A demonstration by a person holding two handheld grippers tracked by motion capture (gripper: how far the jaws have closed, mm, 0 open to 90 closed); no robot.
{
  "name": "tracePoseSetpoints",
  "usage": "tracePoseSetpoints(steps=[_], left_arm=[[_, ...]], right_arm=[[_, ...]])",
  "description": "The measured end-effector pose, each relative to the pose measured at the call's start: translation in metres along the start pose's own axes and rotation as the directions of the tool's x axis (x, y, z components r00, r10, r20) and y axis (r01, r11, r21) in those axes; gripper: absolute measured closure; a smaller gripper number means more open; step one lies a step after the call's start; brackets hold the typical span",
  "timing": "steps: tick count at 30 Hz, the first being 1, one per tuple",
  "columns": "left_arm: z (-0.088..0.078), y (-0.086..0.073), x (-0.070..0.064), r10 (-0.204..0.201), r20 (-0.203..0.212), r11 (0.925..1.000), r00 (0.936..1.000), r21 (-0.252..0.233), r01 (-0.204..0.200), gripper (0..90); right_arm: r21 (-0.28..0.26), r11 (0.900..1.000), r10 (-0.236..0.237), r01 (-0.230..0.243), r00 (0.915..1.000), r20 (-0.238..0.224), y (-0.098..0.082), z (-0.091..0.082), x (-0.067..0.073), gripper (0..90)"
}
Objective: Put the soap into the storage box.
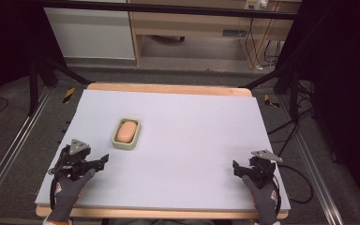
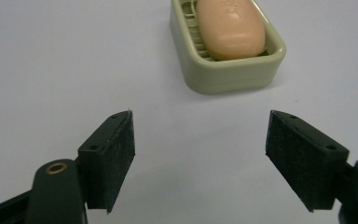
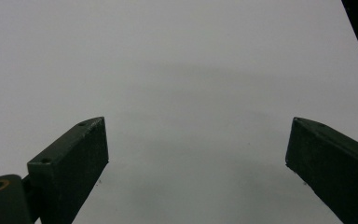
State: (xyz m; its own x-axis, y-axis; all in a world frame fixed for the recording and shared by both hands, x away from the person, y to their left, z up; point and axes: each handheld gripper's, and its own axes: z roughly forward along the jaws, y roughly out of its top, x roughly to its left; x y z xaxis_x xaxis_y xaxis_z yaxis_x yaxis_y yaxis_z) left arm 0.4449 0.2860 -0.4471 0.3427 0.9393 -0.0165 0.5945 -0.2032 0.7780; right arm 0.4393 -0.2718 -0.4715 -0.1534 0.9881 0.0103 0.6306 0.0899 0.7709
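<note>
High view: a pale green soap dish (image 1: 126, 133) sits on the grey surface (image 1: 192, 126), left of the middle. A peach soap bar (image 1: 126, 131) lies inside it. The left hand-held gripper (image 1: 102, 160) is near the front left edge, close to the dish but not touching it. Its jaws are wide apart and hold nothing. The right hand-held gripper (image 1: 236, 168) is near the front right edge, well apart from the dish. Its jaws are spread wide too, with only bare surface between them.
</note>
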Motion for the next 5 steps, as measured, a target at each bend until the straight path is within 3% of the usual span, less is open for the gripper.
tracePoseSetpoints(steps=[5], left_arm=[[-0.0001, -0.0061, 0.0088, -0.015, -0.029, 0.9998, 0.9995, 0.013, 0.016, 23.0]], right_arm=[[0.0, 1.0, 0.009, -0.009, 1.0, 0.003, -0.0001, -0.0007, -0.0021, 6.1]])
